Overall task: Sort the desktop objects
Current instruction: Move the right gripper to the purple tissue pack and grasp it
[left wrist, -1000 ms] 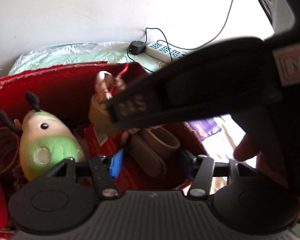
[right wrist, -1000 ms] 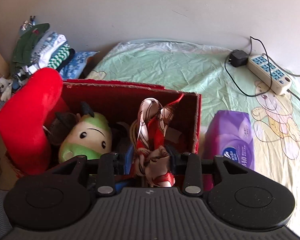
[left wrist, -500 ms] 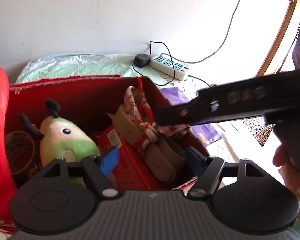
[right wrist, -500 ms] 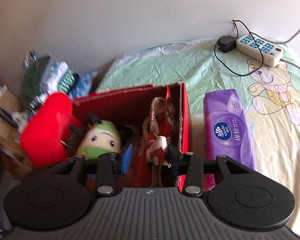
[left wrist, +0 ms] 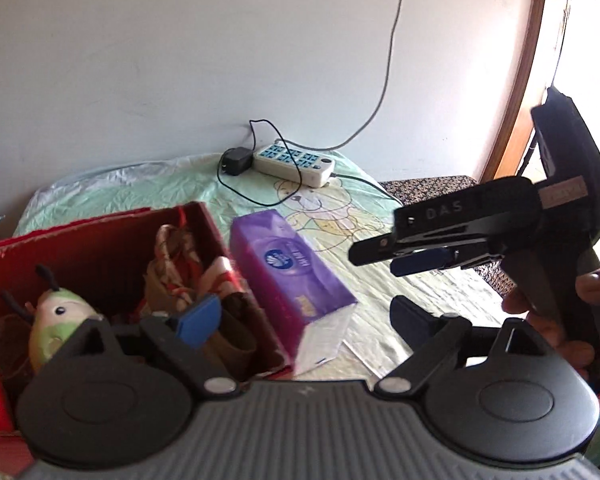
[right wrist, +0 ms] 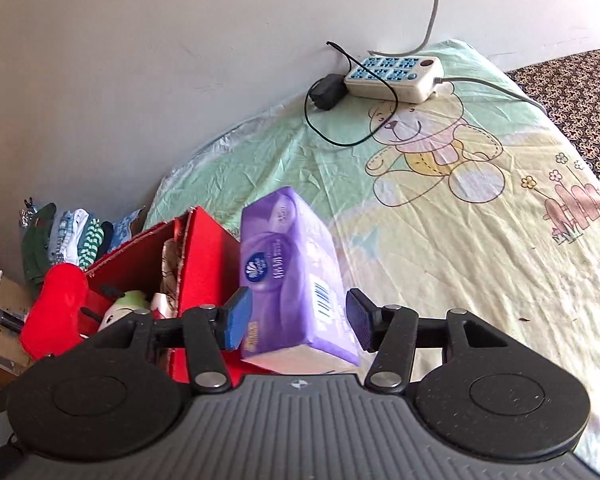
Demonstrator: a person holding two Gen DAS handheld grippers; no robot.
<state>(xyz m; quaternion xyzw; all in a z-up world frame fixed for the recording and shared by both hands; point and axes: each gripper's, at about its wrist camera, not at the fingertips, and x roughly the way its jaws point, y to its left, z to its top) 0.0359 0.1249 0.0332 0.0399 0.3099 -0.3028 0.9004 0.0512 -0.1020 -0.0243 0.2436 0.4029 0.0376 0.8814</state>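
Observation:
A purple tissue pack (right wrist: 288,272) lies on the bear-print cloth beside a red box (right wrist: 204,264); it also shows in the left wrist view (left wrist: 288,276). My right gripper (right wrist: 298,322) is open, its pads on either side of the pack's near end without gripping it; it also appears in the left wrist view (left wrist: 384,256), at the right above the cloth. My left gripper (left wrist: 304,318) is open and empty, near the red box (left wrist: 100,248). The box holds a green plush toy (left wrist: 60,320), a patterned ribbon bundle (left wrist: 180,264) and tan items.
A white power strip (right wrist: 394,72) with a black adapter (right wrist: 326,90) and cables lies by the wall. A red plush (right wrist: 56,308) leans at the box's left end. Folded clothes (right wrist: 68,236) lie further left. A patterned surface (right wrist: 572,92) borders the cloth at right.
My right gripper let go of the ribbon bundle in the box, pulled back to the right and opened around the tissue pack. My left gripper drew back and turned right.

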